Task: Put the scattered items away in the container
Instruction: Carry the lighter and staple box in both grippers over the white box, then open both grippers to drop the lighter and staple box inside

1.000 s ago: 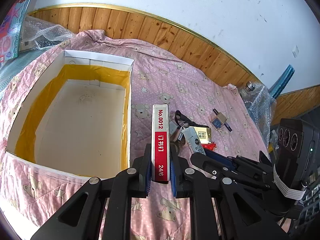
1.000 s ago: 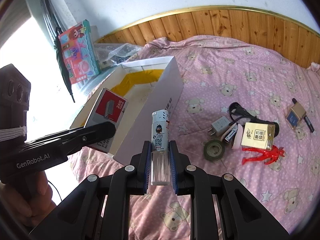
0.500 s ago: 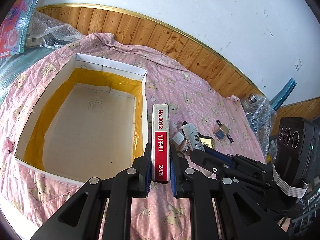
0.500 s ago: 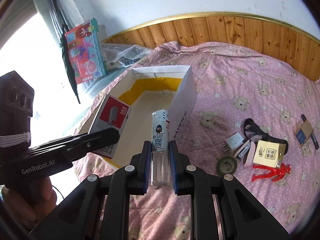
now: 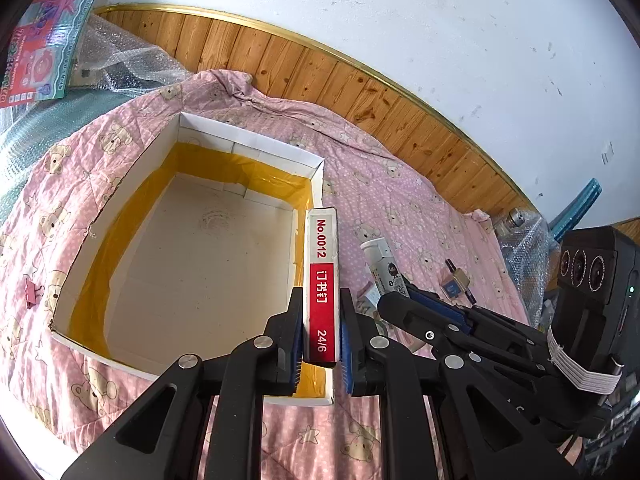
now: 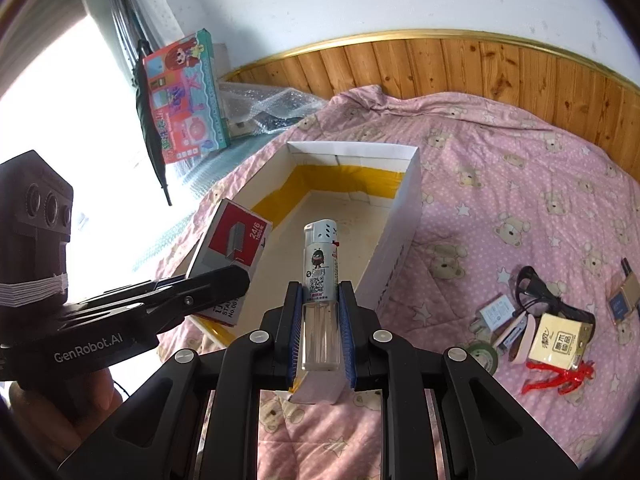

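Left hand-held gripper (image 5: 320, 336) pinching staple box (image 5: 321, 284); right hand-held gripper (image 6: 320, 336) pinching lighter (image 6: 320, 292); both above white box (image 5: 248, 148).

Bright daylight, blown-out window glare, fisheye-warped edges

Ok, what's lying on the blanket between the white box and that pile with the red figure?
Nothing: in the right wrist view the pink blanket is bare between the white box and the pile by the red figure.
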Demonstrator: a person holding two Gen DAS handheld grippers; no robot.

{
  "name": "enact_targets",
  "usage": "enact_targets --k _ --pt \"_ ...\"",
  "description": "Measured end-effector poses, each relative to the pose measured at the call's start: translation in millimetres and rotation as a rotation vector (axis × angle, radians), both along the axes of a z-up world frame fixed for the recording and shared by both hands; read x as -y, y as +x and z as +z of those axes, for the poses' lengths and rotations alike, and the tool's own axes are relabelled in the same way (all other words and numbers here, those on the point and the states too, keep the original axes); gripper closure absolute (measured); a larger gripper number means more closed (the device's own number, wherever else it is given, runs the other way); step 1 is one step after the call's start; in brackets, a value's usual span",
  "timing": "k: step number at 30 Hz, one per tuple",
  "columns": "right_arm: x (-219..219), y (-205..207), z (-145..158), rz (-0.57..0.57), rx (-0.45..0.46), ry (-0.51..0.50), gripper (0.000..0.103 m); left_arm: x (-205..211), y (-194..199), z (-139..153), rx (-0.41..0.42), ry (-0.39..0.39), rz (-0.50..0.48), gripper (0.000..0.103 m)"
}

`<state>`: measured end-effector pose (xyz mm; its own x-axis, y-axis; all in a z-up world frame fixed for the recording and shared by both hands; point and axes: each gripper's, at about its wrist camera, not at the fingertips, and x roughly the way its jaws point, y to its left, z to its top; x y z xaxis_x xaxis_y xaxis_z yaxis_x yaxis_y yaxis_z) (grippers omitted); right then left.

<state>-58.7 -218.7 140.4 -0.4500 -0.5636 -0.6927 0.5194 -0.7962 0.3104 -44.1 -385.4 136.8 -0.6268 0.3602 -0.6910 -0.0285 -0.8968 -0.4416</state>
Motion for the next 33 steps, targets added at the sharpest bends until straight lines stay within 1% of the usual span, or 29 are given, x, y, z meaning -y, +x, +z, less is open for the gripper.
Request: enact_targets --k 21,33 --pt "52.6 -34.5 -5.0 0.064 0.017 0.023 0.084 35.2 -26.4 -15.0 0.039 0.006 0.052 0.087" --pt "81.3 -65.0 -16.5 0.084 0.042 0.032 0.084 55.0 -49.9 -33.9 0.092 -0.002 0.082 0.087"
